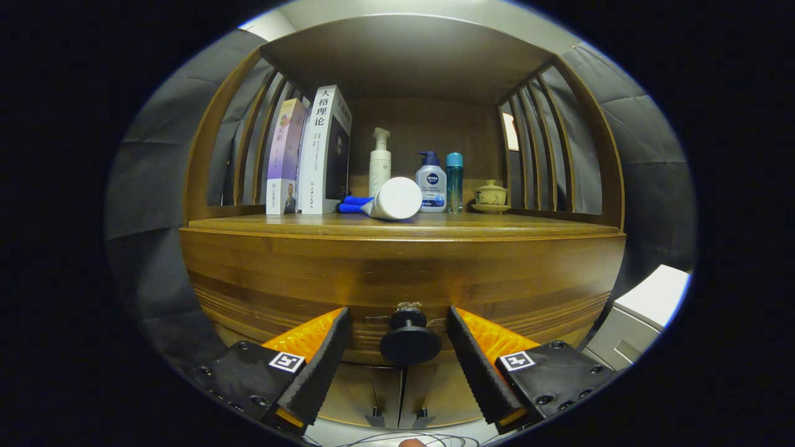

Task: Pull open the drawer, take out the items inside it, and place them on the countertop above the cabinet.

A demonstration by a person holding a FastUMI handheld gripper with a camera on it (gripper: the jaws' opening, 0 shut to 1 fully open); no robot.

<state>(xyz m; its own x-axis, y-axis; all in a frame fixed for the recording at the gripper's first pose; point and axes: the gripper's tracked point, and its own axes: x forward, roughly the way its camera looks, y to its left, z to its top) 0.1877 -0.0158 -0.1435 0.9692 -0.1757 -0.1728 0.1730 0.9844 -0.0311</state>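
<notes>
Gripper [397,323] poised at a wooden cabinet's drawer knob [410,340].

The two fingers stand wide apart, one on each side of a round dark knob, gripping nothing. The knob juts from the drawer front [397,279], a broad band of glossy brown wood with horizontal grain, closed. Just above it is the countertop [528,226], holding two upright books [310,155], a white tube [391,198] lying on its side, three bottles [431,181] and a small lidded cup [490,194].
</notes>
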